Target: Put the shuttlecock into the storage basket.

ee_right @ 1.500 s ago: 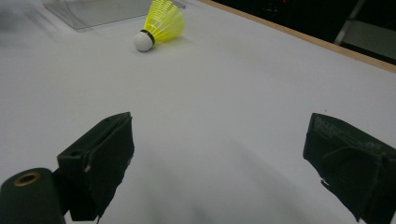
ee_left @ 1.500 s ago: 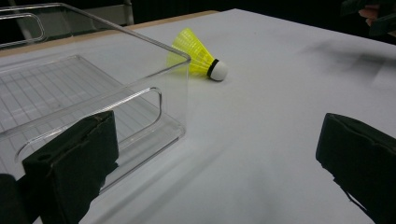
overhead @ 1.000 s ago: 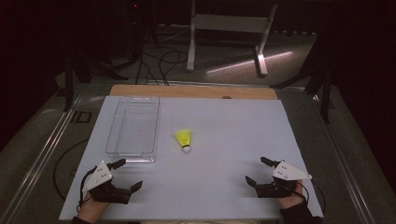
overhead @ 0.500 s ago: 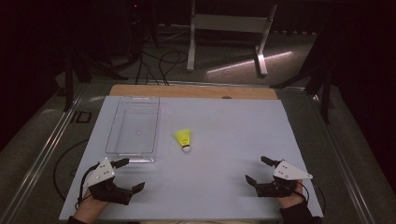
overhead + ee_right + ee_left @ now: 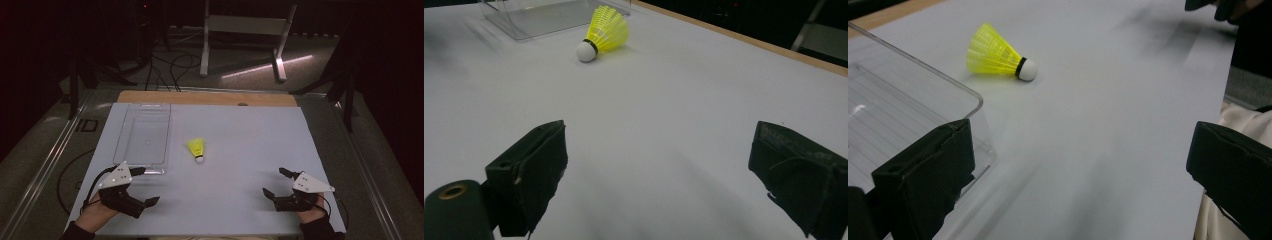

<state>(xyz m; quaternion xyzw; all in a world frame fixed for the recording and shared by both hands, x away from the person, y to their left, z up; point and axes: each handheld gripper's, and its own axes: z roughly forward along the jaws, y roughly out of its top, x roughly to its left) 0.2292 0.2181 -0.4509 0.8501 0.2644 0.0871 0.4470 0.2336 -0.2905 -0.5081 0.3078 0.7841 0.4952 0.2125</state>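
The left gripper (image 5: pixel 141 187) has its two black jaws wide apart, with nothing between them. It sits near the front left corner of the white desk (image 5: pixel 240 150), and one jaw tip is just beside the near end of the clear rectangular plastic tray (image 5: pixel 145 137); whether it touches the tray wall I cannot tell, because the left gripper view is blurred there. The right gripper (image 5: pixel 274 182) also has its jaws spread open and empty, and it is held near the front right corner of the desk, well apart from the other one.

Between the two grippers and further toward the back lies the yellow plastic shuttlecock with a white round cork (image 5: pixel 197 149). It lies on its side on the bare desk surface, near the middle, just beside the right long wall of the tray but not touching it. Its cork points toward the front edge of the desk and its yellow skirt toward the back edge. The tray is along the left edge of the desk.
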